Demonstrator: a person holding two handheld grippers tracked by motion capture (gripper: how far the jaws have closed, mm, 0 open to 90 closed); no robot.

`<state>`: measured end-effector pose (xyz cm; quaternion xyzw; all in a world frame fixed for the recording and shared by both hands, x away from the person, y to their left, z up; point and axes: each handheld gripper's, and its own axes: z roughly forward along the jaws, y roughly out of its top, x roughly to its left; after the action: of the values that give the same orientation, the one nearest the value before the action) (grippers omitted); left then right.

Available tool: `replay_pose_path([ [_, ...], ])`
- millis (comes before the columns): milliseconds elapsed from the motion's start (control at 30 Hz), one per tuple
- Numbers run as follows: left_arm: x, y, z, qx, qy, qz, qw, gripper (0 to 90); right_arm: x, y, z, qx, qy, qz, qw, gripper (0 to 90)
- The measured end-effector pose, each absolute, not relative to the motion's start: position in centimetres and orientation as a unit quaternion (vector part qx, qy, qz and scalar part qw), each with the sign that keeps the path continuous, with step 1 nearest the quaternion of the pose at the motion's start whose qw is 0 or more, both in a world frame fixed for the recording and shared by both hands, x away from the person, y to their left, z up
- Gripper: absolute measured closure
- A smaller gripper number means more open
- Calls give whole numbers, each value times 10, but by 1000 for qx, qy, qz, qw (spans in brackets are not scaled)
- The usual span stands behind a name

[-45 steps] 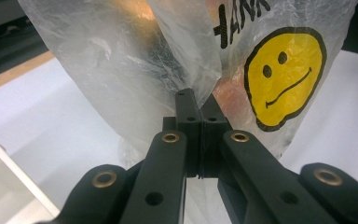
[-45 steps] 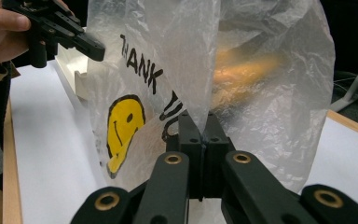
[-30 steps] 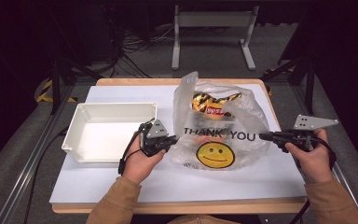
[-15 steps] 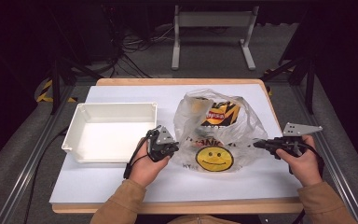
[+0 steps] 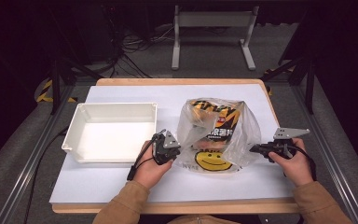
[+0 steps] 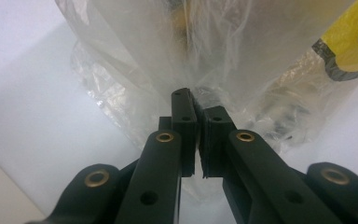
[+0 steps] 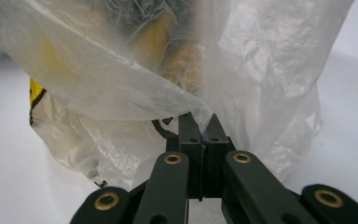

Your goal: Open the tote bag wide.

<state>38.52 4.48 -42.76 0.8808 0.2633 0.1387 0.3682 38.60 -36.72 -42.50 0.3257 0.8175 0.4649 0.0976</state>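
A clear plastic bag point(image 5: 214, 140) printed with a yellow smiley face stands on the white table top. Inside it is an orange and black snack packet point(image 5: 213, 116). My left gripper point(image 5: 179, 150) is at the bag's lower left edge and my right gripper point(image 5: 252, 149) at its lower right edge, both low over the table. In the left gripper view the jaws point(image 6: 199, 105) are pressed together on a fold of the bag's film point(image 6: 135, 56). In the right gripper view the jaws point(image 7: 200, 126) are likewise shut on the bag's film point(image 7: 121, 93).
A white rectangular tray point(image 5: 77, 135) sits to the left of the bag, close to my left hand. The white board point(image 5: 130, 93) lies on a wooden table with dark floor, cables and a metal stand behind it.
Both hands have come down toward the table with the bag's edges. The bag has sunk and spread wider, and the snack packet inside now leans flatter.
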Motion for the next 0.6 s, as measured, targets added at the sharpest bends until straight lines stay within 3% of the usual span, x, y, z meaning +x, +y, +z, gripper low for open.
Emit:
replay_pose_path([
  [600, 387, 42, -437, 884, 272, 125, 359, 860, 388, -364, -438, 335, 832, 433, 91, 863],
])
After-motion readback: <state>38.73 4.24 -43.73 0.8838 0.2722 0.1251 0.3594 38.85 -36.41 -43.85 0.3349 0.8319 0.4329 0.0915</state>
